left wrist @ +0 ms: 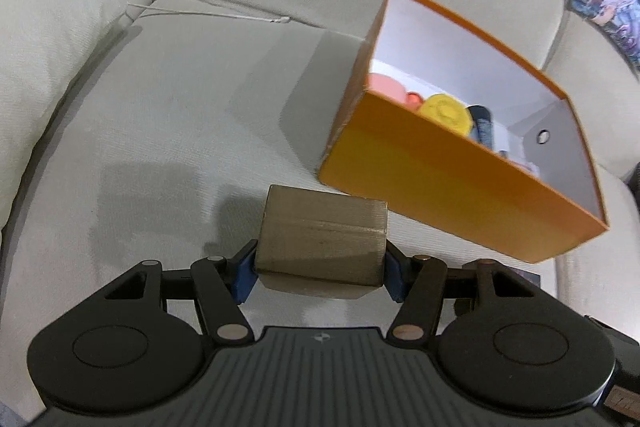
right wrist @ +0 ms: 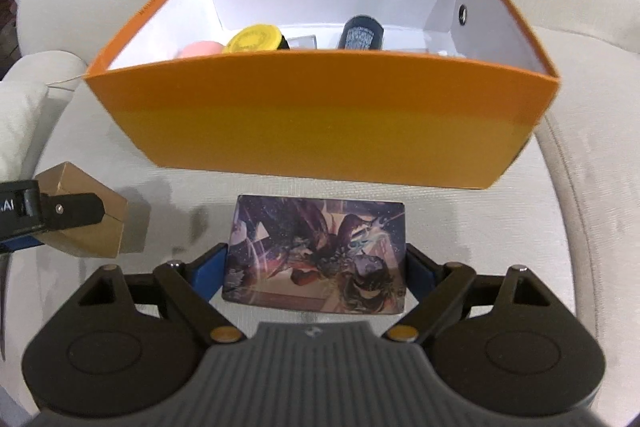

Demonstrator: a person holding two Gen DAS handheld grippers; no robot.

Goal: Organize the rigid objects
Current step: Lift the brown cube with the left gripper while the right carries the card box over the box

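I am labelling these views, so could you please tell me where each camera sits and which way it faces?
Left wrist: rides the left tongs, looking forward and down at a gold hexagonal box they clamp; orange cardboard box ahead right.
Right wrist: rides the right tongs, facing the orange cardboard box, gripping an illustrated flat tin; left tongs at left edge.
Shared: orange box, gold box, beige sofa cushion.

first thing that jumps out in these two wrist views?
The orange box on the pale sofa seat dominates both views, open-topped with a yellow disc, a pink piece and a dark cylinder inside. In front of it, the right gripper clamps a box with colourful artwork, while the left gripper clamps a gold hexagonal box.
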